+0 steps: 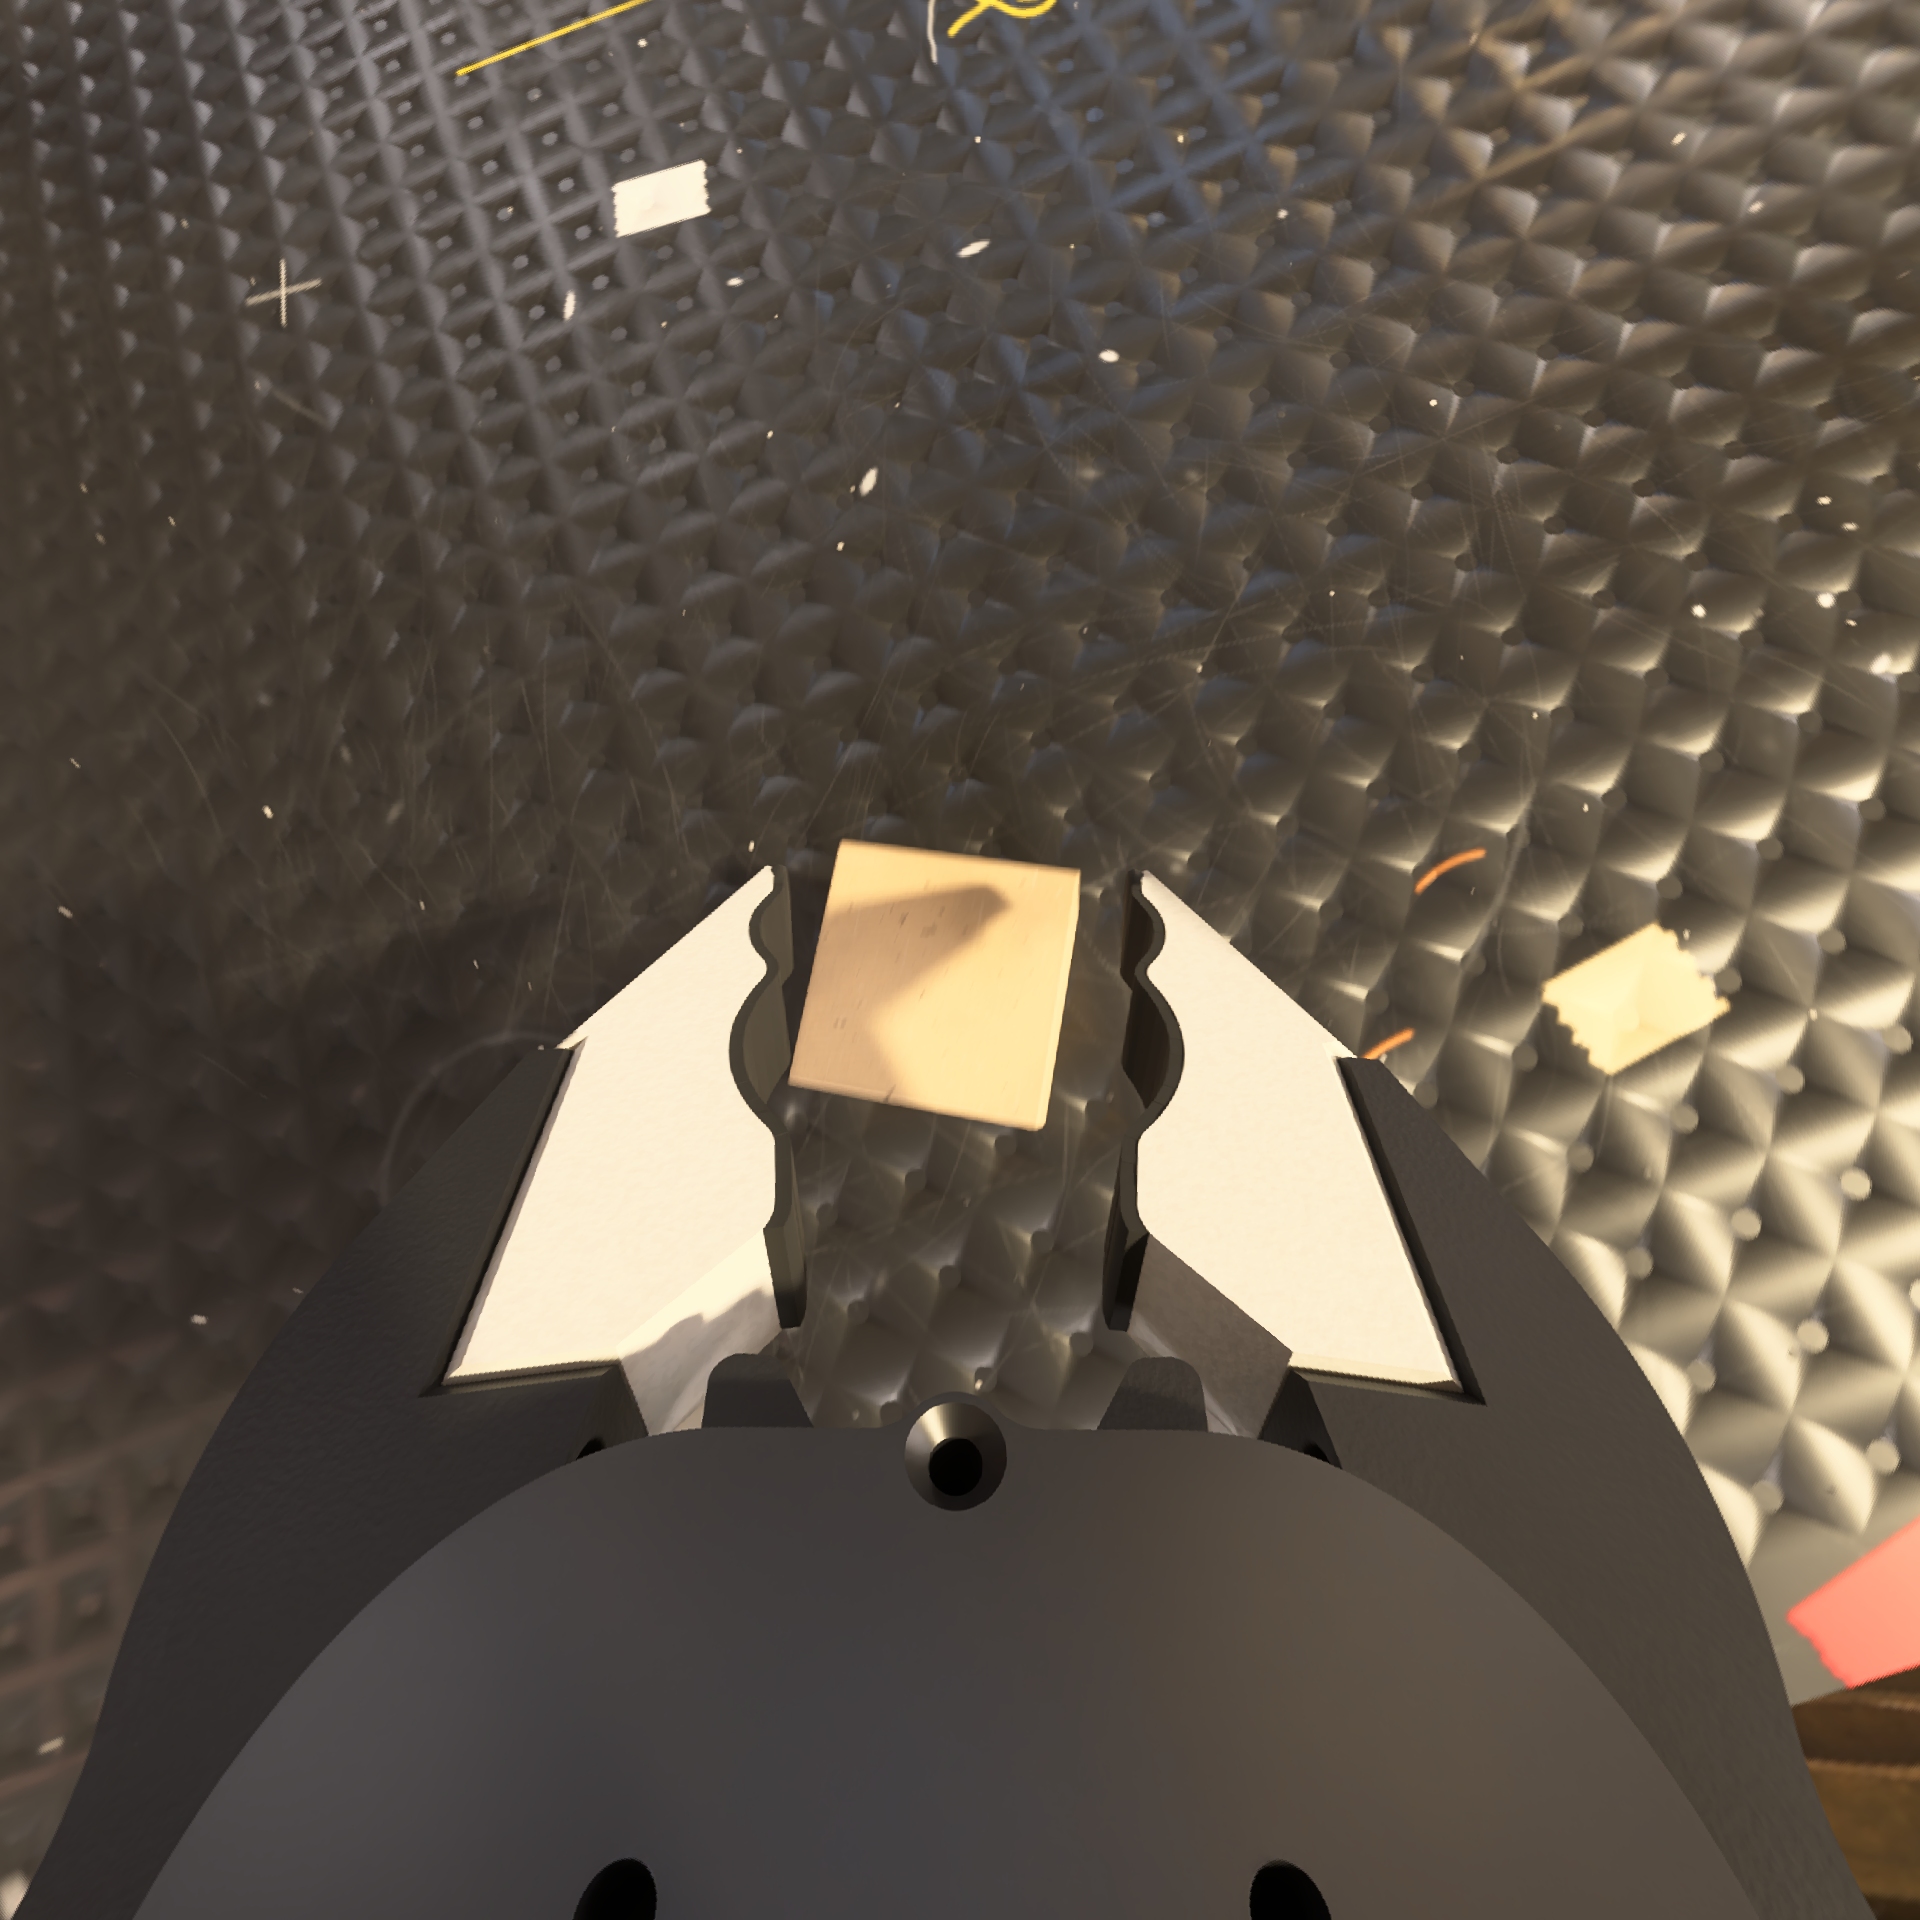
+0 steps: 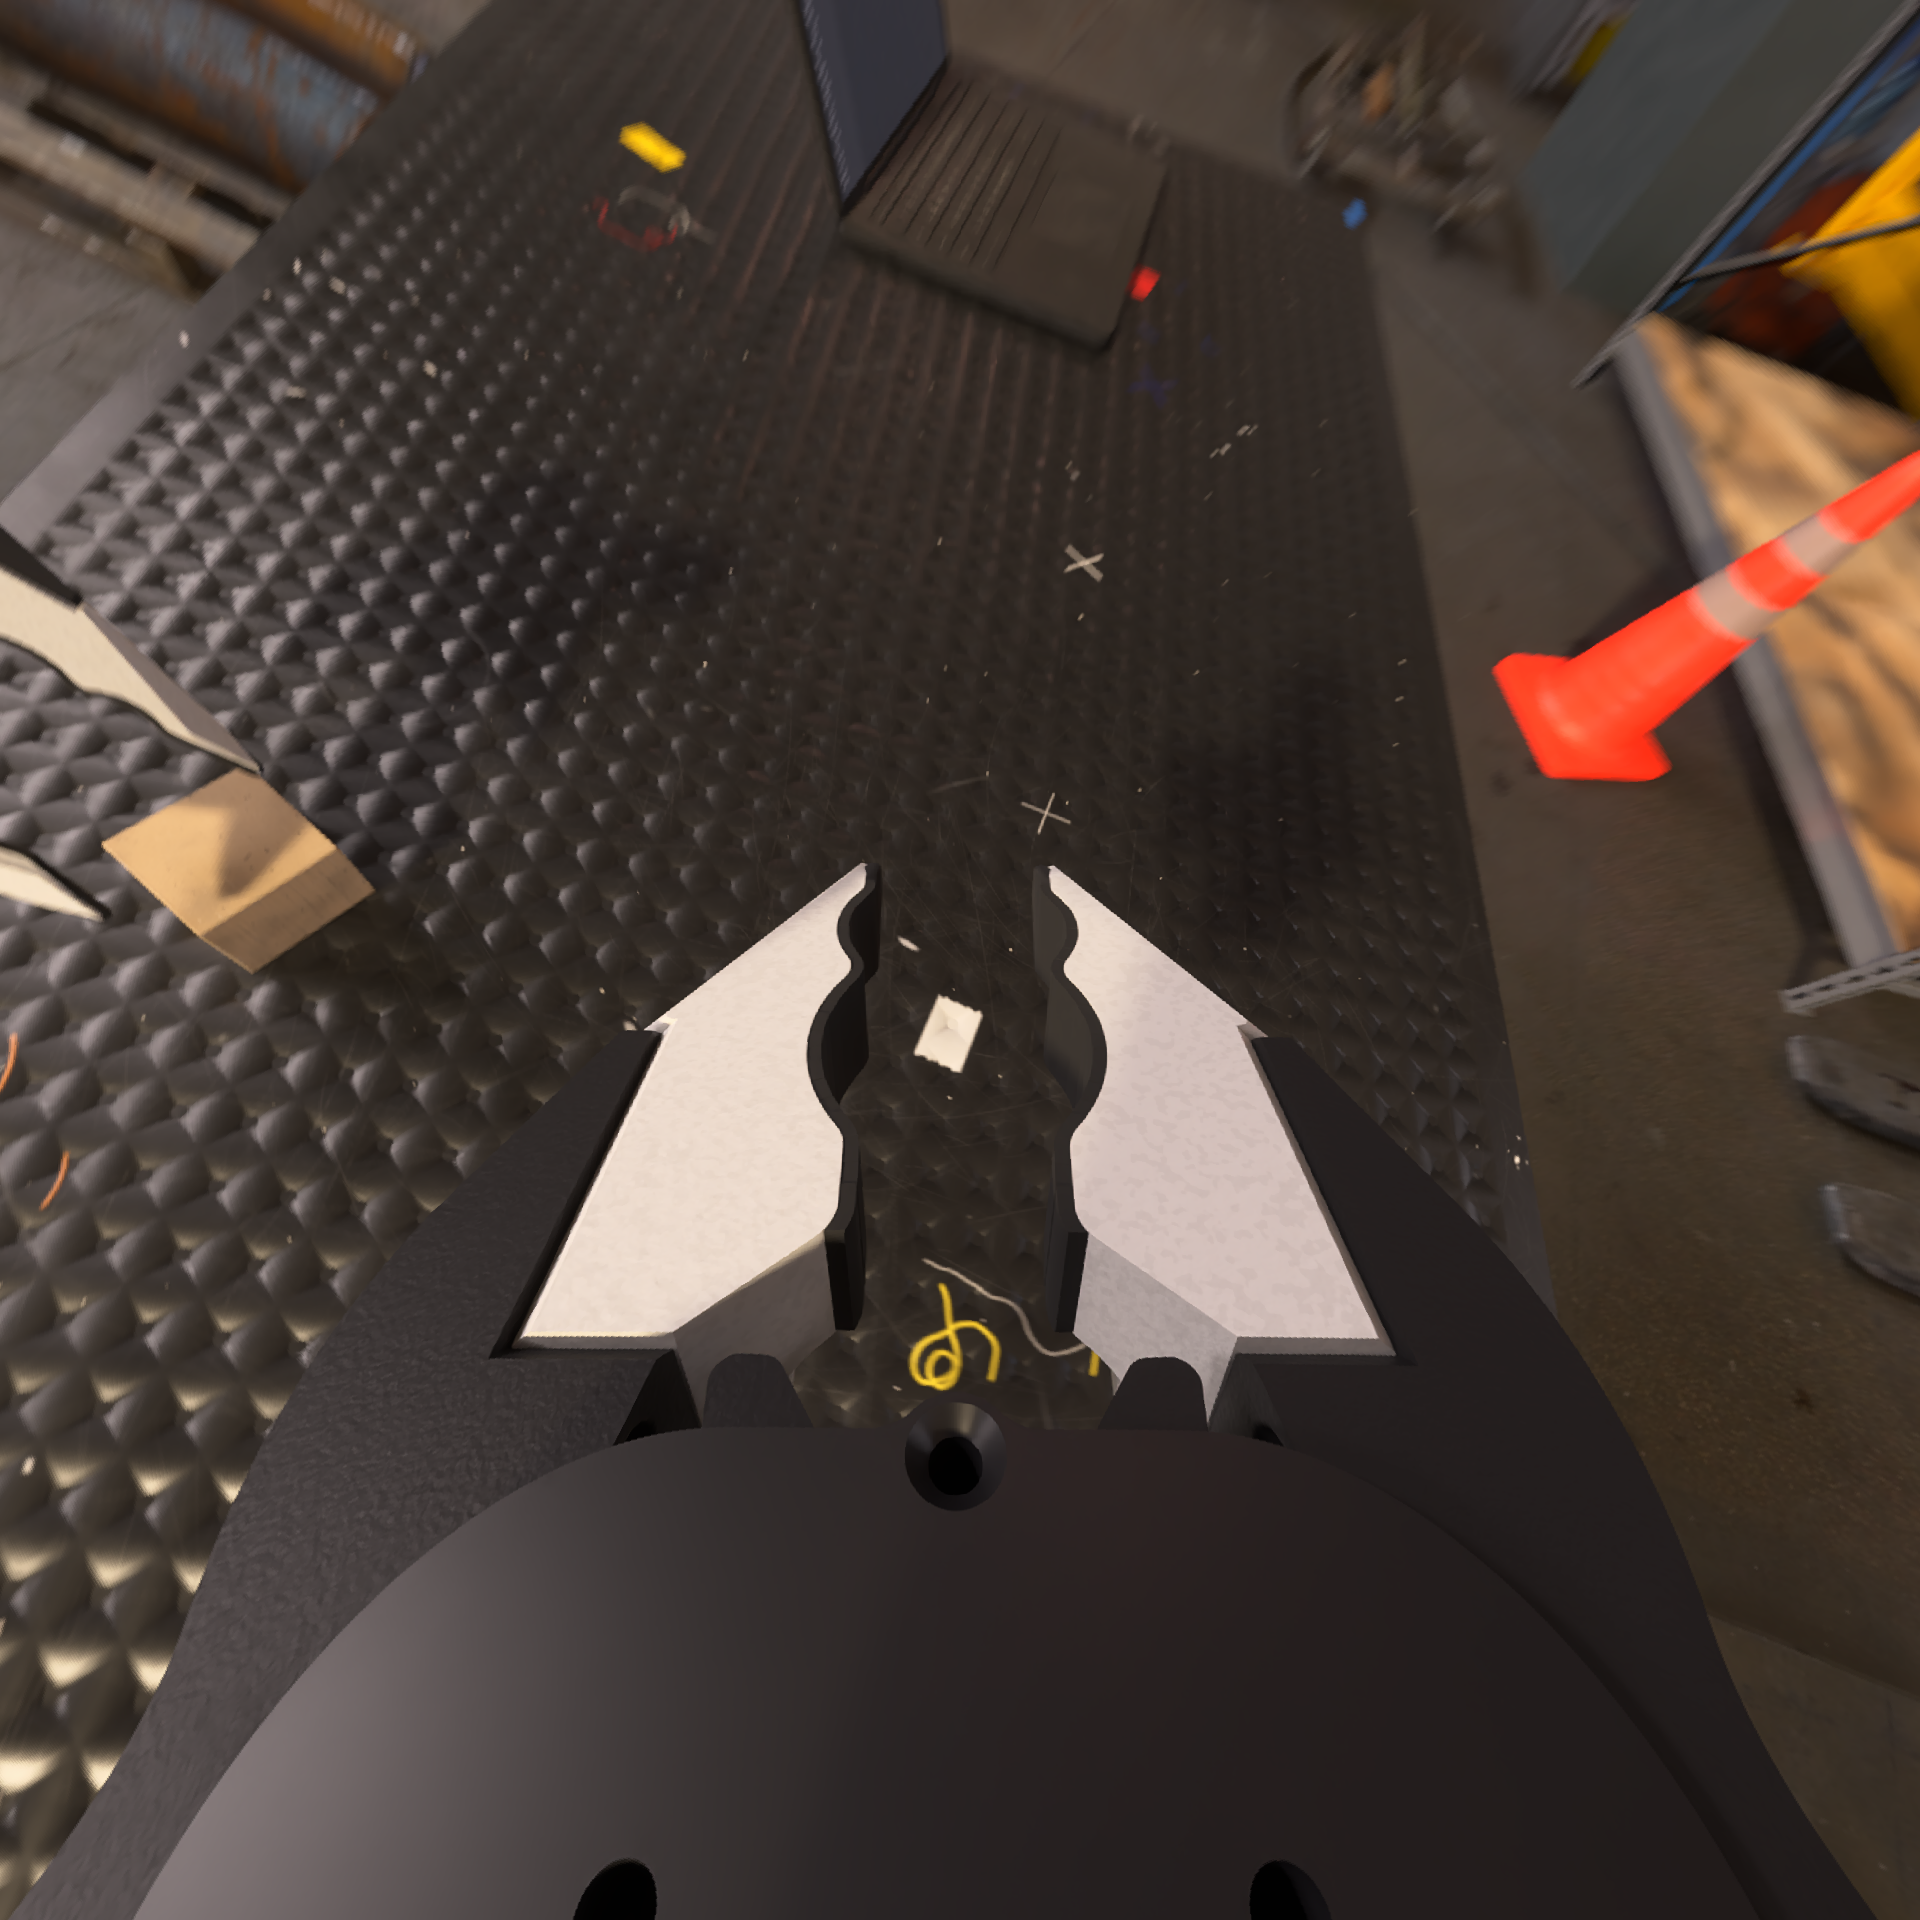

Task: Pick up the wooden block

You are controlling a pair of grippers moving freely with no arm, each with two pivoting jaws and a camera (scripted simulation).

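left hand-held gripper (image 1: 956,935) spread wide around wooden block (image 1: 935,982), not touching

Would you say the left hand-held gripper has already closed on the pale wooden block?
No: the left hand-held gripper is open, with gaps either side of the pale wooden block.

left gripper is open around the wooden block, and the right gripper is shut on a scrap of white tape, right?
Not quite. The right gripper is open and holds nothing; the right wrist view shows its fingers apart above the white tape scrap, which lies flat on the mat. The rest stands: the left gripper is open with the wooden block between its fingers.
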